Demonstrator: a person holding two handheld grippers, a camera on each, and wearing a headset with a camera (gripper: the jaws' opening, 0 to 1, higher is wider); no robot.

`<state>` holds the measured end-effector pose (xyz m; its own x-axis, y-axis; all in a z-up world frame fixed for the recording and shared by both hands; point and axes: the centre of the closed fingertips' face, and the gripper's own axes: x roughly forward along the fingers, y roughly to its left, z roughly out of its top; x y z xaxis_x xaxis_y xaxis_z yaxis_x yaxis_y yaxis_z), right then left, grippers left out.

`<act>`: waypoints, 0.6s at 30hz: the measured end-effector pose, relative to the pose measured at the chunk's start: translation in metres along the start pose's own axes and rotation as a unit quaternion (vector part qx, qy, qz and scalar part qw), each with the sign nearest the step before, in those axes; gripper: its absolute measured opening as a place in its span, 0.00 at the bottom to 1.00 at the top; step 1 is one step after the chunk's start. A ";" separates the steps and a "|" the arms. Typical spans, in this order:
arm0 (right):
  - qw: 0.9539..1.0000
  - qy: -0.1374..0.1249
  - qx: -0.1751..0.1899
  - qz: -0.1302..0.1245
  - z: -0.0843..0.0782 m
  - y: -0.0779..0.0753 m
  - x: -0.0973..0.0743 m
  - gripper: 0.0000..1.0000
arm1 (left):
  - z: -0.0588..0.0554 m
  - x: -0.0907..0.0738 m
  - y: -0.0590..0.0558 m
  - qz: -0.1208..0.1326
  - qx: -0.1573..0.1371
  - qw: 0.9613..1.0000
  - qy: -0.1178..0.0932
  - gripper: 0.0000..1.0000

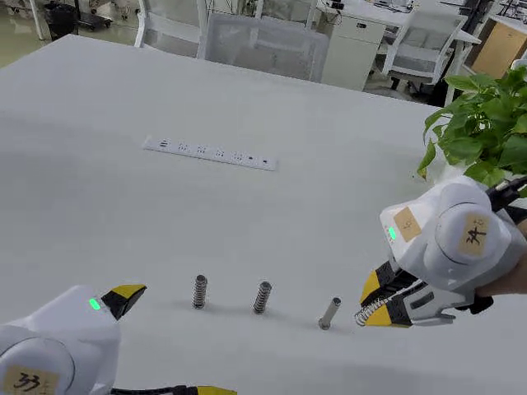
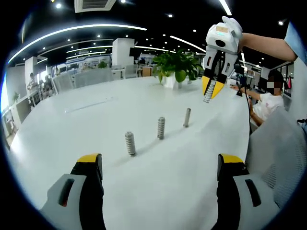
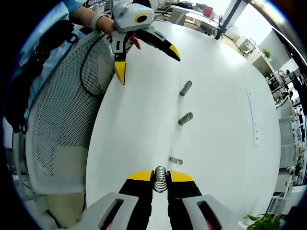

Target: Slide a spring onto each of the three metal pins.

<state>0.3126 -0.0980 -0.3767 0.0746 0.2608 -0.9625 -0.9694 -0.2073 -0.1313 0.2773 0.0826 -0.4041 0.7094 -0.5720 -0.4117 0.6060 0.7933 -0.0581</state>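
Three upright metal pins stand in a row on the white table (image 1: 247, 222). The left pin (image 1: 199, 291) and the middle pin (image 1: 262, 297) each wear a spring. The right pin (image 1: 329, 313) is bare. My right gripper (image 1: 380, 309) hovers just right of the bare pin, shut on a spring (image 1: 370, 311) that sticks out toward it; the spring (image 3: 160, 178) sits between the yellow tips just above the pin (image 3: 175, 161). My left gripper (image 2: 160, 165) is open at the near left, well short of the sprung pins (image 2: 130, 143) (image 2: 161, 127).
A white power strip (image 1: 210, 154) lies farther back on the table. A potted green plant (image 1: 486, 123) stands at the right edge. Chairs and desks are behind the table. A mesh chair (image 3: 62, 110) sits beside the table.
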 end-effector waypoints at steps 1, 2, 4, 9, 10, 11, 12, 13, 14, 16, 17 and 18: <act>1.000 0.000 0.002 0.001 0.000 -0.003 0.000 0.07 | 0.000 0.000 0.000 0.001 -0.001 1.000 0.000 0.99; 1.000 0.001 0.001 0.001 0.000 -0.004 0.001 0.07 | 0.000 -0.001 0.001 0.001 -0.001 1.000 0.000 0.99; 1.000 0.006 -0.004 0.001 -0.001 -0.009 0.002 0.07 | -0.001 -0.001 0.002 0.003 -0.004 1.000 0.000 0.99; 1.000 0.011 -0.005 0.001 0.000 -0.021 0.007 0.07 | -0.001 -0.002 0.002 0.006 -0.003 1.000 0.000 0.99; 1.000 0.014 -0.005 0.000 -0.001 -0.023 0.009 0.07 | -0.001 -0.002 0.002 0.006 -0.002 1.000 0.000 0.99; 1.000 0.015 -0.006 0.000 0.000 -0.025 0.010 0.07 | -0.001 -0.003 0.002 0.006 -0.001 1.000 0.001 0.99; 1.000 0.015 -0.005 0.001 0.000 -0.027 0.011 0.07 | -0.001 -0.002 0.001 0.005 -0.001 1.000 0.001 0.99; 1.000 0.015 -0.004 0.002 0.001 -0.027 0.012 0.07 | -0.001 -0.002 0.001 0.004 -0.001 1.000 0.001 0.99; 1.000 0.016 -0.005 0.003 0.001 -0.029 0.014 0.07 | -0.002 -0.002 0.000 0.003 0.001 1.000 0.002 0.99; 1.000 0.019 -0.008 0.006 0.002 -0.029 0.017 0.07 | -0.003 -0.002 -0.001 0.001 0.003 1.000 0.004 0.99; 1.000 0.020 -0.009 0.007 0.003 -0.030 0.018 0.07 | -0.003 -0.002 -0.002 0.000 0.004 1.000 0.005 0.99; 1.000 0.021 -0.009 0.008 0.003 -0.031 0.018 0.07 | -0.004 -0.002 -0.003 -0.001 0.005 1.000 0.006 0.99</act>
<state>0.3429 -0.0841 -0.3896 0.0692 0.2186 -0.9734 -0.9660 -0.2288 -0.1201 0.2729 0.0823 -0.4063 0.7039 -0.5714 -0.4220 0.6111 0.7899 -0.0503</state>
